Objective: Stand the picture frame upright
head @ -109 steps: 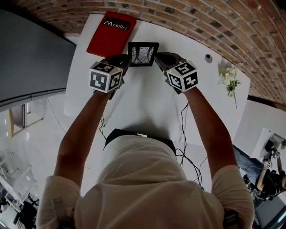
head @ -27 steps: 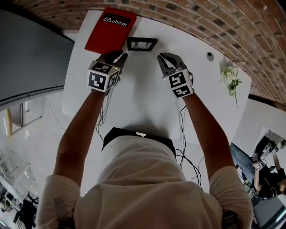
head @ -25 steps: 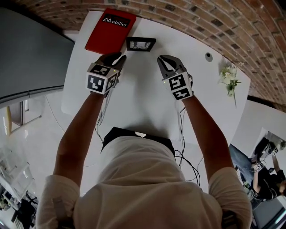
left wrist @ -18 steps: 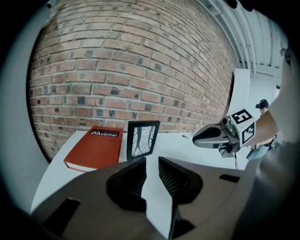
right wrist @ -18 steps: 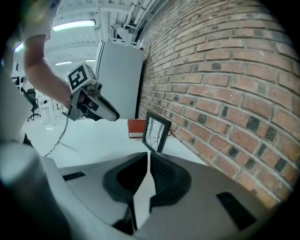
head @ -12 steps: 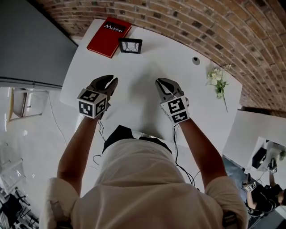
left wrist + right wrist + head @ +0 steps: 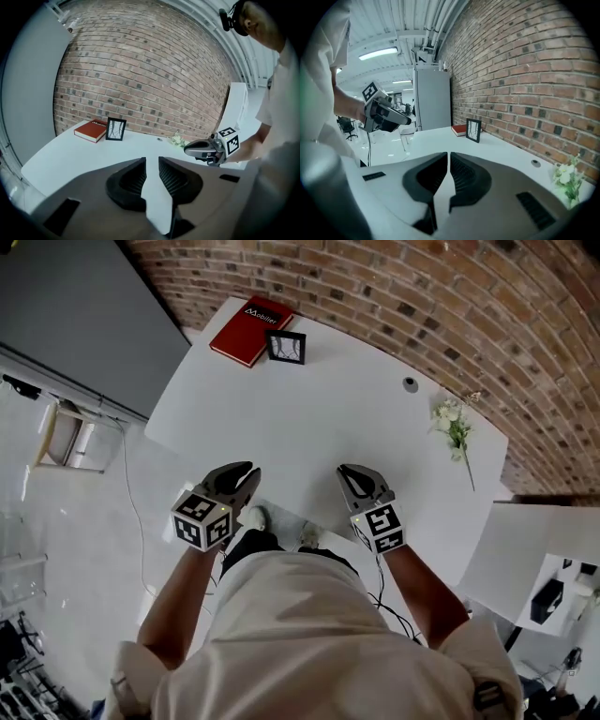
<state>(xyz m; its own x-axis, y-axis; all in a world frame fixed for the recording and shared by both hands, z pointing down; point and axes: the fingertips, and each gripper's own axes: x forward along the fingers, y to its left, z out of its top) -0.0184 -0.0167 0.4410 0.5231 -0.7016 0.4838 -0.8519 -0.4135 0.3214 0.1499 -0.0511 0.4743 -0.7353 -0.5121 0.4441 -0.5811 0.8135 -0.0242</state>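
Note:
The black picture frame stands upright at the far end of the white table, right beside a red book. It also shows in the left gripper view as the frame and in the right gripper view as the frame. My left gripper hovers at the table's near edge, far from the frame; its jaws stand open with nothing between them. My right gripper is level with it to the right, its jaws all but touching and empty.
A sprig of white flowers lies at the table's right side, with a small grey round cap behind it. A brick wall runs behind the table. A grey panel and a chair stand to the left.
Both grippers have come away from the frame and back to the table's near edge as the person stepped back. The frame stays upright by the book.

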